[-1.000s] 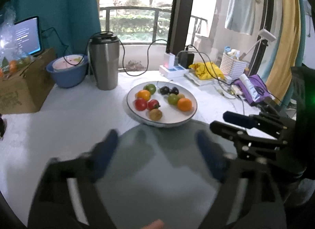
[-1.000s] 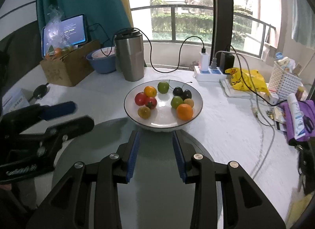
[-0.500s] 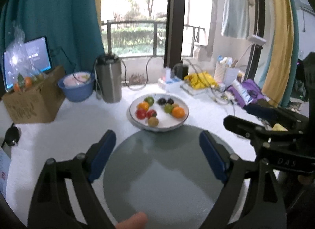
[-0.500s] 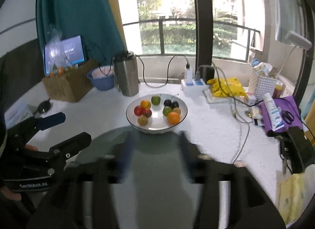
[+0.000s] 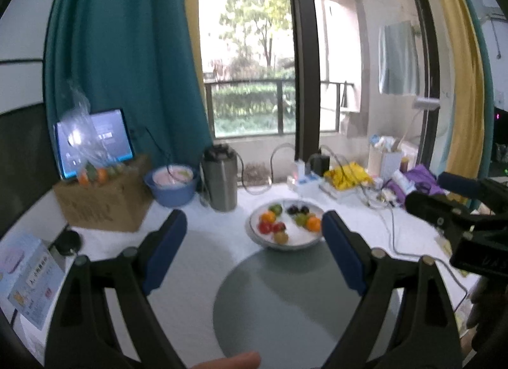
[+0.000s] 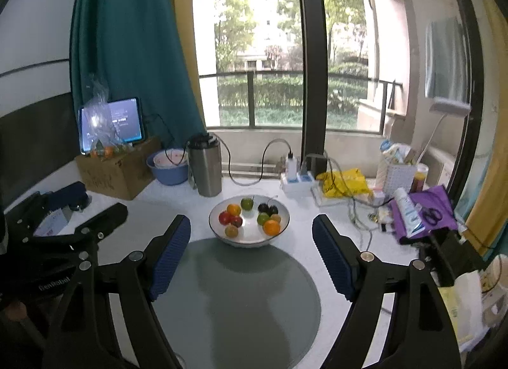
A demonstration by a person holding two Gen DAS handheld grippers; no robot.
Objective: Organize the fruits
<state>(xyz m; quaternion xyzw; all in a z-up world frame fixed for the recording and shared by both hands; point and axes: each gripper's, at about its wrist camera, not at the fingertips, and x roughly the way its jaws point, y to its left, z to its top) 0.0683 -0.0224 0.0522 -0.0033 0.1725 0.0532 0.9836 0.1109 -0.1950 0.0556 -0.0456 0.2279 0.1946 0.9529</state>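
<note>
A white bowl [image 6: 282, 208] [image 5: 254, 232] on the white table holds several small fruits: an orange [image 6: 272, 227], a green one [image 6: 246, 204], a red one [image 6: 224, 217], dark plums [image 6: 268, 209]. A round grey mat [image 6: 235, 299] [image 5: 285, 302] lies in front of the bowl. My left gripper [image 5: 254, 251] is open and empty, raised above the mat's left edge. My right gripper [image 6: 250, 251] is open and empty, raised above the mat, bowl between its fingers in view. Each gripper shows in the other's view [image 6: 66, 226] [image 5: 460, 207].
A steel tumbler [image 6: 205, 167], a blue basin [image 6: 168, 166] and a cardboard box [image 6: 117, 172] with bagged fruit and a tablet stand at the back left. A power strip [image 6: 297, 180], yellow bag [image 6: 343, 183], white basket [image 6: 397, 175] and purple pouch [image 6: 425, 210] lie at the right.
Both grippers have risen and pulled back from the table, so the bowl looks smaller. My right gripper has opened from a narrow gap to wide. The left stays open.
</note>
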